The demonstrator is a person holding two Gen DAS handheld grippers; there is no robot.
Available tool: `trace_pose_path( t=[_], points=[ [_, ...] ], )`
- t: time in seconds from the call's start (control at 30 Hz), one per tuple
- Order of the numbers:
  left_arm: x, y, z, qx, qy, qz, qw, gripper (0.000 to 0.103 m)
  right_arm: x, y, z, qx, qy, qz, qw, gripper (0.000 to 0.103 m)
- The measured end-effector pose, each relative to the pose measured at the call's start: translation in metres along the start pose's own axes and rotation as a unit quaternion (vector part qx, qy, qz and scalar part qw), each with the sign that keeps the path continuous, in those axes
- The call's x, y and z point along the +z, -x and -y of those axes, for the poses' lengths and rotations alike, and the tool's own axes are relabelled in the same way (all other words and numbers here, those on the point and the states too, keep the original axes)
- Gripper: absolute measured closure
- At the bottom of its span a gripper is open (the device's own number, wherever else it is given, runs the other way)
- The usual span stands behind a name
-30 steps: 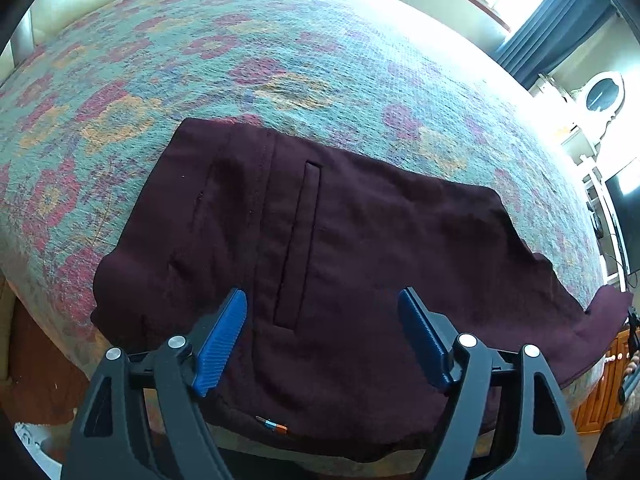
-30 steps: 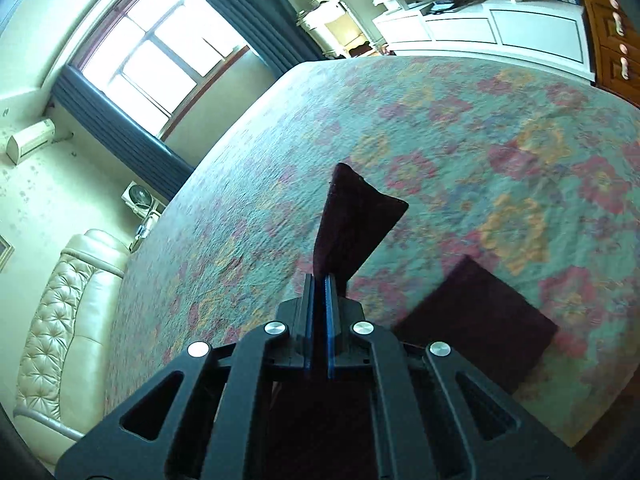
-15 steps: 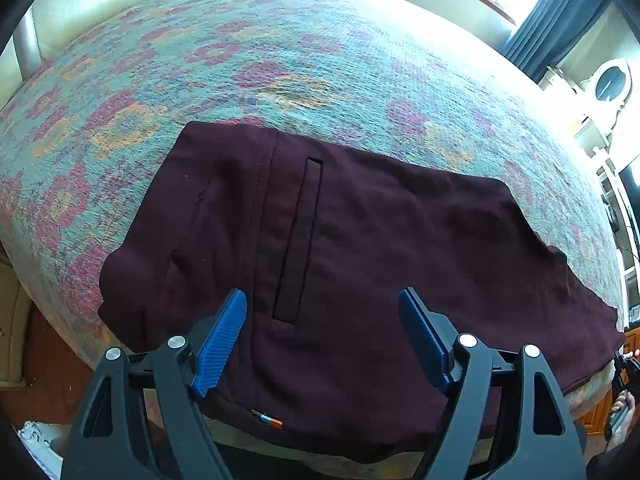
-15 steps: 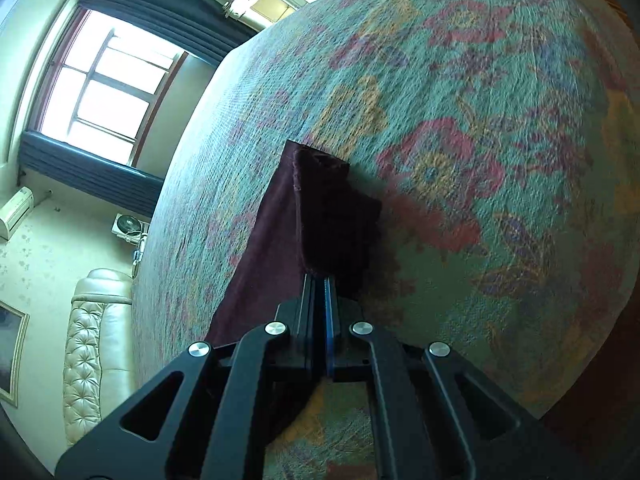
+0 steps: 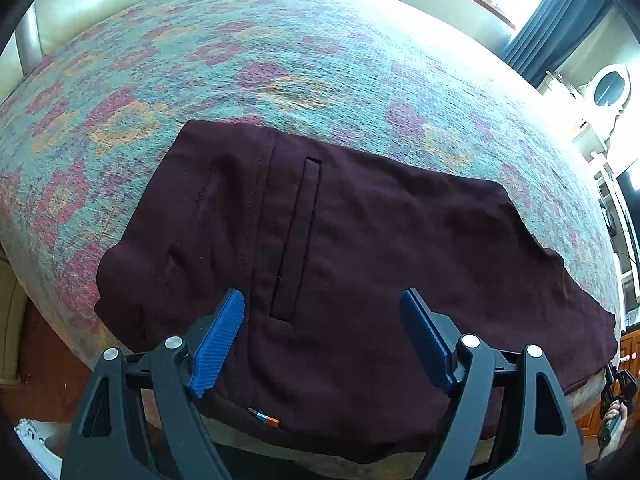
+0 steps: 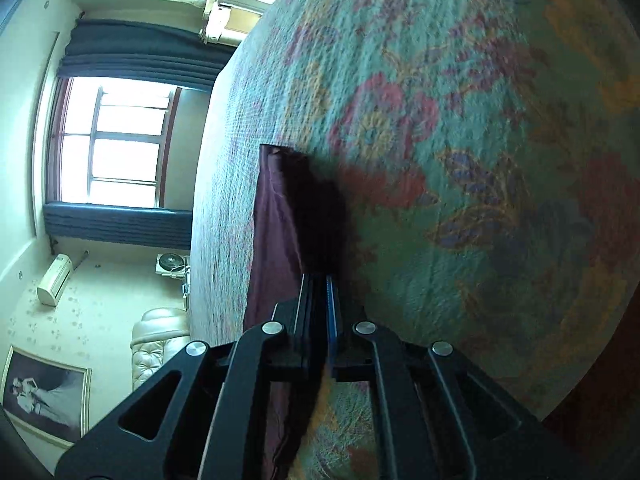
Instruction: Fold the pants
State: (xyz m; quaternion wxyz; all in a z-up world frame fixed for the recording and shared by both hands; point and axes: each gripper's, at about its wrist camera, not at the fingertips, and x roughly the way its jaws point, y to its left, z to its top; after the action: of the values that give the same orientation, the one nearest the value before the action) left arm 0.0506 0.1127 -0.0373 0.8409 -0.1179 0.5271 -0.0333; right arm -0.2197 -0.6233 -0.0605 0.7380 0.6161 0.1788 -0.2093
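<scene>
The pants [image 5: 360,264], dark maroon, are lying spread flat on the bed [image 5: 280,52], near its front edge, on a floral bedspread of teal, red and orange. The waist end is sitting to the left, with 1 welt pocket slit [image 5: 298,236] facing up; the leg portion is running off to the right. A small orange-and-blue tag [image 5: 264,418] is showing at the near hem.

The left gripper [image 5: 322,320] is hovering over the pants with its jaws standing wide open, 2 blue pads apart, clear of the fabric as far as can be judged.

The right gripper [image 6: 320,292] is holding its jaws closed, pinching a fold of the pants [image 6: 280,220]; the cloth is rising from the jaws toward the bedspread. This view is blurred.

A window [image 6: 116,140] with dark curtains is lying beyond the bed.
</scene>
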Motion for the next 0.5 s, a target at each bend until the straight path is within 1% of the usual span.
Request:
trace_pose_path(
  t=[0.03,0.07,0.1,0.13,0.2,0.37,0.4,0.43,0.47,0.5],
  points=[
    [0.0,0.0,0.0,0.0,0.0,0.0,1.0,0.023,0.003,0.002,0.002,0.01,0.0,0.002,1.0,0.076],
    [0.0,0.0,0.0,0.0,0.0,0.0,1.0,0.023,0.006,0.004,0.004,0.022,-0.002,0.001,1.0,0.07],
    [0.0,0.0,0.001,0.0,0.0,0.0,1.0,0.023,0.009,0.005,0.004,0.033,-0.003,0.002,0.999,0.061],
    [0.0,0.0,0.0,0.001,0.0,0.0,1.0,0.023,0.011,0.005,0.004,0.039,0.0,0.003,0.999,0.055],
    [0.0,0.0,0.001,0.002,0.001,0.0,1.0,0.023,0.013,-0.001,-0.003,0.042,0.017,-0.002,0.999,0.049],
    [0.001,-0.001,0.003,0.008,0.006,0.002,0.9999,0.022,0.021,-0.021,-0.023,0.02,0.06,0.005,0.998,0.048],
    [0.001,-0.001,0.003,0.009,0.007,0.003,0.9999,0.022,0.022,-0.026,-0.029,0.011,0.071,0.001,0.997,0.049],
    [0.001,-0.002,0.003,0.01,0.007,0.004,0.9999,0.022,0.022,-0.03,-0.035,0.003,0.085,-0.003,0.996,0.059],
    [0.001,-0.001,0.004,0.012,0.006,0.004,0.9999,0.022,0.021,-0.035,-0.042,-0.005,0.104,-0.015,0.994,0.073],
    [0.001,-0.001,0.005,0.014,0.004,0.005,0.9999,0.022,0.02,-0.04,-0.048,-0.02,0.127,-0.023,0.991,0.094]
  ],
)
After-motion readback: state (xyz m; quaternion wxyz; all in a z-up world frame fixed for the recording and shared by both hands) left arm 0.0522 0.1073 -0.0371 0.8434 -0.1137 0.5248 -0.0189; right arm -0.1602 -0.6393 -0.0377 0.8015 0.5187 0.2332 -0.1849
